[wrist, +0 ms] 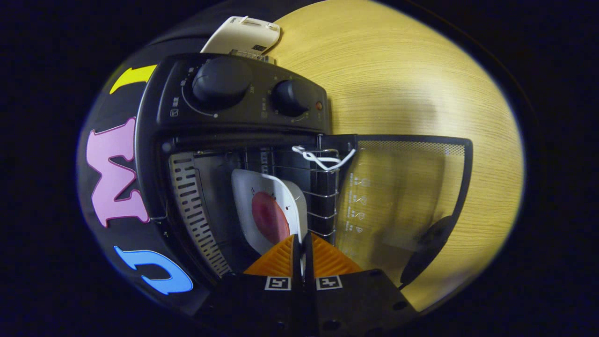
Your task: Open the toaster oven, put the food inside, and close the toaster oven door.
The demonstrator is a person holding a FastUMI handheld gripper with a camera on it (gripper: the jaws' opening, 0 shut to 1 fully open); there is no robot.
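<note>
Gripper [302, 252] pinches rim of plate [290, 196] w/ food [269, 216], fingers closed on it, plate partway inside oven [234, 107] past open door [407, 196]; prob rigid, slick, breakable, so keep rim hold.

plate [270, 213]: near rim hidden behind hand-held gripper [302, 248] fingers; toaster oven [234, 140] dial markings too small to tell.

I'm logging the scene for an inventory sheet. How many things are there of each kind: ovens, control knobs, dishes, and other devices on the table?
Black toaster oven, glass door open: 1
Round black knobs: 2
White plate with round red food, gripper shut on its rim: 1
Cream plastic device behind the oven: 1
Total: 5
</note>
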